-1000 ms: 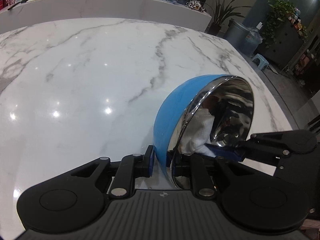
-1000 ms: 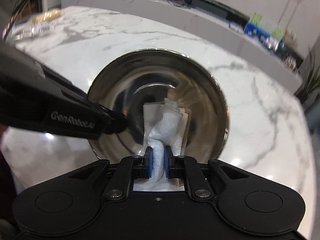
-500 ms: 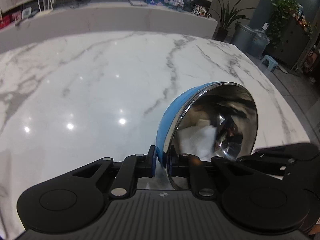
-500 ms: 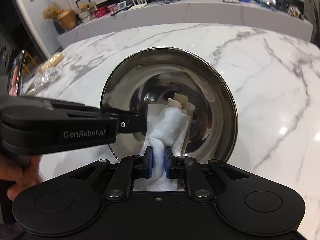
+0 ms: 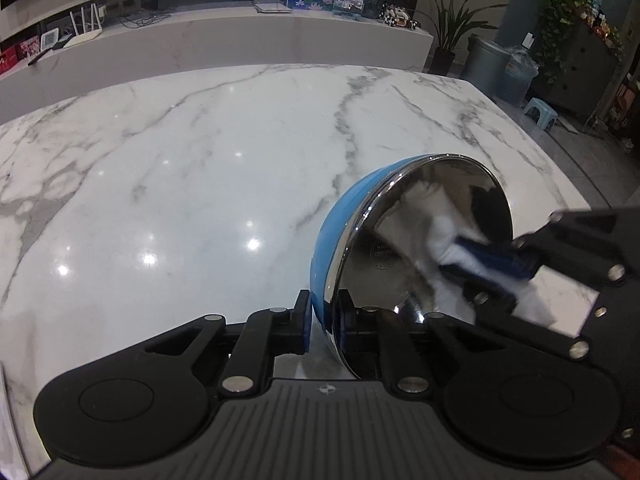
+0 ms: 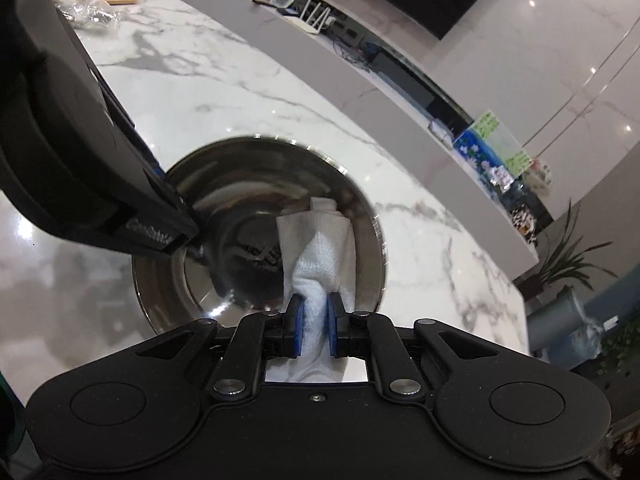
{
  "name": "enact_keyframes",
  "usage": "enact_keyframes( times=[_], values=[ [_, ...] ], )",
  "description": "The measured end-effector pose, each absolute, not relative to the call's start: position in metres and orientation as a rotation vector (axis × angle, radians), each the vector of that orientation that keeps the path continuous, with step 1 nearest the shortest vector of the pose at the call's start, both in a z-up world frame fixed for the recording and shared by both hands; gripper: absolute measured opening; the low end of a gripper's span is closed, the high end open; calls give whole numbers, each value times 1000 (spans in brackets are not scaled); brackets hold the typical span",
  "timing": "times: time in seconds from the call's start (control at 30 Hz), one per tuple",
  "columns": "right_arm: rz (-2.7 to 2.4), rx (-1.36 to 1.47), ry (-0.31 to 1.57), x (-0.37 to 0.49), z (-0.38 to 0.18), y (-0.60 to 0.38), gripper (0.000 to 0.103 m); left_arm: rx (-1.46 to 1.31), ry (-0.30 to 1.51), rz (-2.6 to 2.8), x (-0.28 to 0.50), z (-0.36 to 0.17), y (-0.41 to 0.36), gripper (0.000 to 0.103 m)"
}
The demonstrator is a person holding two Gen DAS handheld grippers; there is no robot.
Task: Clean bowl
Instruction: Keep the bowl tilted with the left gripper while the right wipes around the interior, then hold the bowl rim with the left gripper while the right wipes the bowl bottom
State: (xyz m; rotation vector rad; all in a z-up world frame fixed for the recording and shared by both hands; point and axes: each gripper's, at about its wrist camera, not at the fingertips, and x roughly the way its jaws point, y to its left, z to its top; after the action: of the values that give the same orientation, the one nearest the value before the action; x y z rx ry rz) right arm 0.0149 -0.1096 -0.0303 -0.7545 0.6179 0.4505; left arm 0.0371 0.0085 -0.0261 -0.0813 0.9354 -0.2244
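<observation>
A bowl, blue outside and shiny steel inside, is held tilted on its side above the marble table. My left gripper is shut on its rim at the near edge. My right gripper is shut on a folded white paper towel and presses it against the inside of the bowl. In the left wrist view the towel and the right gripper show at the bowl's mouth. In the right wrist view the left gripper grips the rim from the left.
A long white counter with boxes and a router stands beyond the table. Plastic bags and a snack pack lie at the table's far corner. A bin, plants and a stool stand off the table's right side.
The right gripper has swept the towel around inside the bowl, and the bowl has shifted a little in the left gripper's view. Both grips have held.
</observation>
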Motion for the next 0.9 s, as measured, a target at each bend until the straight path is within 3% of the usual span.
enact_keyframes(
  times=[0.27, 0.67, 0.9],
  values=[
    [492, -618, 723, 22, -37, -109, 10, -188, 945, -247, 42, -32, 13, 16],
    [586, -321, 834, 31, -35, -124, 11, -189, 903, -229, 46, -31, 9, 13],
    [621, -337, 823, 17, -33, -120, 11, -135, 902, -213, 42, -28, 7, 13]
  ],
)
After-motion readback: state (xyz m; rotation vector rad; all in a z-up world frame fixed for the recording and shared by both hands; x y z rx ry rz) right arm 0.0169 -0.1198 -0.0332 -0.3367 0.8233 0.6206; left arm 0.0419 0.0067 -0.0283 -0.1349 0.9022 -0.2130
